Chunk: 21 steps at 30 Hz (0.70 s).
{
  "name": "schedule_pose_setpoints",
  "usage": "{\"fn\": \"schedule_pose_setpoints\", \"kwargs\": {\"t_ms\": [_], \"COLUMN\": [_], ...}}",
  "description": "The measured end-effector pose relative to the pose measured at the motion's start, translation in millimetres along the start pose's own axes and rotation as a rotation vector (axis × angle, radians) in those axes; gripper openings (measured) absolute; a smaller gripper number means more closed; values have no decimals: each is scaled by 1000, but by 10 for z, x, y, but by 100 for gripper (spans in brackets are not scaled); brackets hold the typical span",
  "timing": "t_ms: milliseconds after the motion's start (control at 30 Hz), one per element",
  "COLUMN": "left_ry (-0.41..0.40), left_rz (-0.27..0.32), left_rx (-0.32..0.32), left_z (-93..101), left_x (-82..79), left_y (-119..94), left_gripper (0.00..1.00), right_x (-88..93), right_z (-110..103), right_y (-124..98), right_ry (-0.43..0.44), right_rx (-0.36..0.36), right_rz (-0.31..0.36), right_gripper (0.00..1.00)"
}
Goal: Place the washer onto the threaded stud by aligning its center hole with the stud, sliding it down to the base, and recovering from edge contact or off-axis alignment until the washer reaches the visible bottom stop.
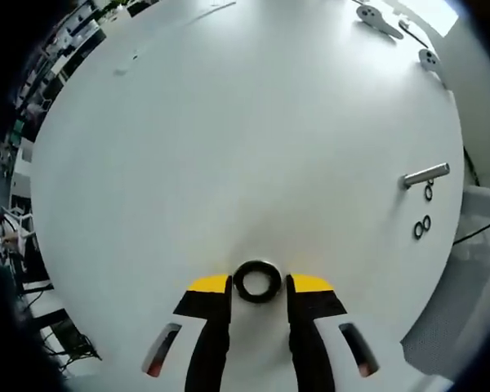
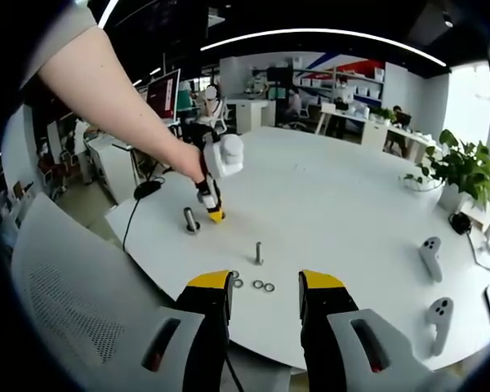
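Here, left gripper (image 1: pixel 259 283): jaws apart, black washer (image 1: pixel 257 281) lying flat on white table (image 1: pixel 229 147) betw. the yellow tips, contact not clear; threaded stud (image 1: pixel 425 175) well apart, w/ three spare washers (image 1: pixel 423 226) beside it. Right gripper (image 2: pixel 264 282): jaws open, holding nothing, hanging near table edge; stud (image 2: pixel 259 252) stands upright just beyond, left gripper (image 2: pixel 210 200) further off.

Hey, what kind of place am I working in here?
Probably an open-plan office or lab: a big white round table, desks with a monitor behind it, and a potted plant.

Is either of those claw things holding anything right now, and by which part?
Nothing is held. The left gripper stands open around a black rubber ring washer on the white table; the right gripper is open.
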<state>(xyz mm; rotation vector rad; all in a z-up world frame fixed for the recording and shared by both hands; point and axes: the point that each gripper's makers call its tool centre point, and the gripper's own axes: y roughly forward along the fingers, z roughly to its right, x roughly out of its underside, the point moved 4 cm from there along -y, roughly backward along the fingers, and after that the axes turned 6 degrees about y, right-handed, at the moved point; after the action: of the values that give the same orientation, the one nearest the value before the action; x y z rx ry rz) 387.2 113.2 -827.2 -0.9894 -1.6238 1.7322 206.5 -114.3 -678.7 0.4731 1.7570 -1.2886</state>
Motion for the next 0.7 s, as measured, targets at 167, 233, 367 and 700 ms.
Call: {"fn": "schedule_pose_setpoints", "kwargs": {"t_ms": [167,233,367,700], "left_ry": [42,16,11,14], "left_rz": [-17,-16,1,-12], "left_rx": [-8,-5,-10,-17], "left_z": [-33,-62,-38,-64], "left_x": [36,28,49,25], "left_y": [41,72,49,48], "left_gripper": [29,27,27,20], "right_x": [3,2,7,10], "right_z": [0,2,2,-1], "right_y": [1,2,8,9], "right_ry": [-3,-4,-6,-6], "right_rx": [2,3,2,2], "right_rz": [-2,-2,-6,-9], "right_gripper": [34,34,34,34]}}
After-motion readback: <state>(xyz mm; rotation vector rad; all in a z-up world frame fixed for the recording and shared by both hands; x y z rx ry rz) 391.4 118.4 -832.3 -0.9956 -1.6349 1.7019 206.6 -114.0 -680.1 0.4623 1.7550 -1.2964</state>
